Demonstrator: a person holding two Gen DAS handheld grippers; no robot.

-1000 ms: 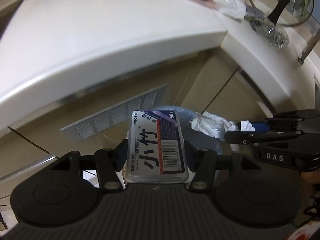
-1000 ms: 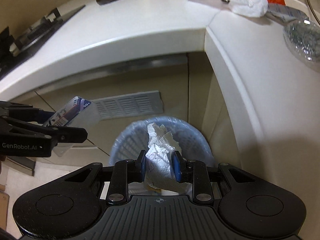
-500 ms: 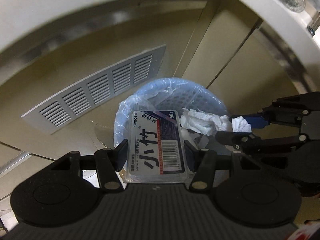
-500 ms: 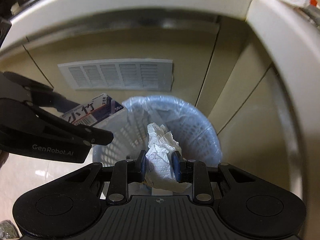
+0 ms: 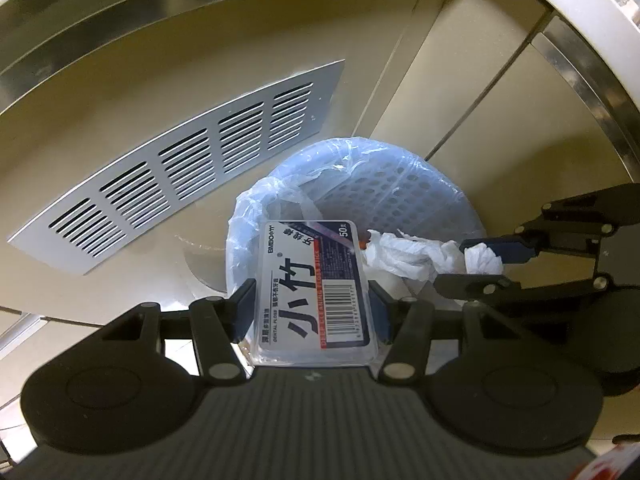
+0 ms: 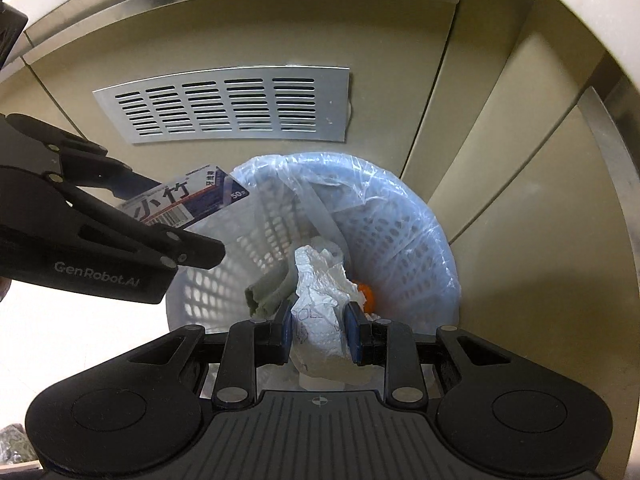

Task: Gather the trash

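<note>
Right wrist view: lined, perforated waste basket (image 6: 404,216) stood on the floor below a vent grille (image 6: 228,104). Contents: a greyish-green scrap (image 6: 264,296) and an orange item (image 6: 366,294), possibly a cap. Right gripper (image 6: 318,326) pinched a crumpled white tissue (image 6: 320,300) above the opening. Left gripper (image 5: 312,306) clamped a clear dental floss box (image 5: 314,292) over the basket's near rim.

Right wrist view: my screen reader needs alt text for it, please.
The right gripper holds a crumpled white tissue above a blue-lined perforated bin standing against beige cabinets. At left, the left gripper holds a dental floss box over the bin's rim.
</note>
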